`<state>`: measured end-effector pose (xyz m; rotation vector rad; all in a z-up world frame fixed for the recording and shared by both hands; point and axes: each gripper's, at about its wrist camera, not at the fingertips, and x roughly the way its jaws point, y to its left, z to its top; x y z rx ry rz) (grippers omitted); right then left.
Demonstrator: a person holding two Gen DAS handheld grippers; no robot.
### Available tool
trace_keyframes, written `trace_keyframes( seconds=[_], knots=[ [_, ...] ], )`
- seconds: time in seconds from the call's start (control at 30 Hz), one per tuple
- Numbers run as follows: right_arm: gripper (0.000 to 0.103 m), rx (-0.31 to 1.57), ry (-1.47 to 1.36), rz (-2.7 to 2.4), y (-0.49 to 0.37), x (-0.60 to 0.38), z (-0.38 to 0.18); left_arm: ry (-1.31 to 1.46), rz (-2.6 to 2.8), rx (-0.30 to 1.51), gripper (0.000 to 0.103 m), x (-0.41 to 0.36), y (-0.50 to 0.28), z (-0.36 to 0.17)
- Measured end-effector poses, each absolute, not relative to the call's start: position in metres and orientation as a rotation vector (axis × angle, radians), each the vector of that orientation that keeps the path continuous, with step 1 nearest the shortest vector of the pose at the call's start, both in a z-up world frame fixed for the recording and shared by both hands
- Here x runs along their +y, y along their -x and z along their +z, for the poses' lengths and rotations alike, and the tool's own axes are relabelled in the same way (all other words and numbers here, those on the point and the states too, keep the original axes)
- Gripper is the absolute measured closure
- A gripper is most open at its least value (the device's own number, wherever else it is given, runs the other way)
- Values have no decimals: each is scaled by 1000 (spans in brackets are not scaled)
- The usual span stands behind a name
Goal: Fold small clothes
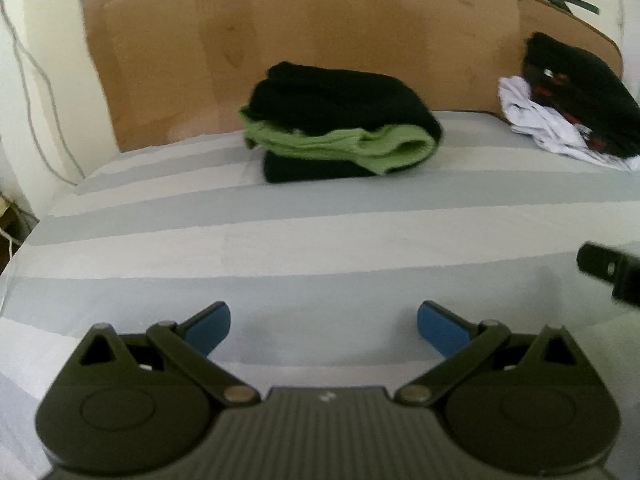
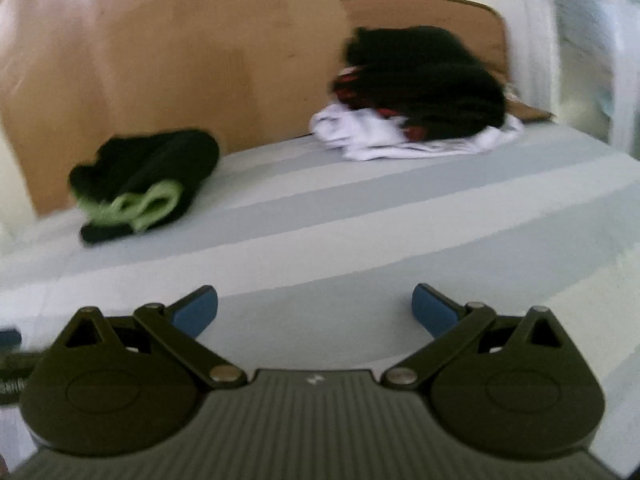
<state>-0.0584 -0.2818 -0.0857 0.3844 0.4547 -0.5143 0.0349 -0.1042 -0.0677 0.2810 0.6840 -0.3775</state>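
Note:
A folded stack of black and green clothes [image 1: 340, 124] [image 2: 148, 188] sits at the back of the striped sheet. A loose heap of black, red and white clothes [image 1: 568, 108] [image 2: 420, 96] lies at the back right, unfolded. My left gripper [image 1: 323, 330] hovers open over the bare sheet, well short of the stack, with nothing between its blue pads. My right gripper [image 2: 315, 312] is open too, empty, over the sheet in front of the heap. A dark part of the right gripper [image 1: 608, 272] shows at the right edge of the left wrist view.
A grey and white striped sheet [image 1: 280, 240] [image 2: 360, 216] covers the surface. Brown cardboard [image 1: 280, 40] [image 2: 180, 48] stands upright behind the clothes. A white wall with a cable [image 1: 36, 80] is at the left, where the surface drops off. A window with a curtain [image 2: 580, 40] is at the right.

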Motion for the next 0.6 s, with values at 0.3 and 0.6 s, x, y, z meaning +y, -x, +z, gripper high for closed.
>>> trace_keyframes(
  seconds=[0.3,0.6],
  knots=[
    [0,434,-414,-534,75,-299,-87,-338,-452,683,0,-137,-15,-67],
    [0,428,-421,-527,76,-300,-86,-377,-463,669,0,-151,-3,-65]
  ],
)
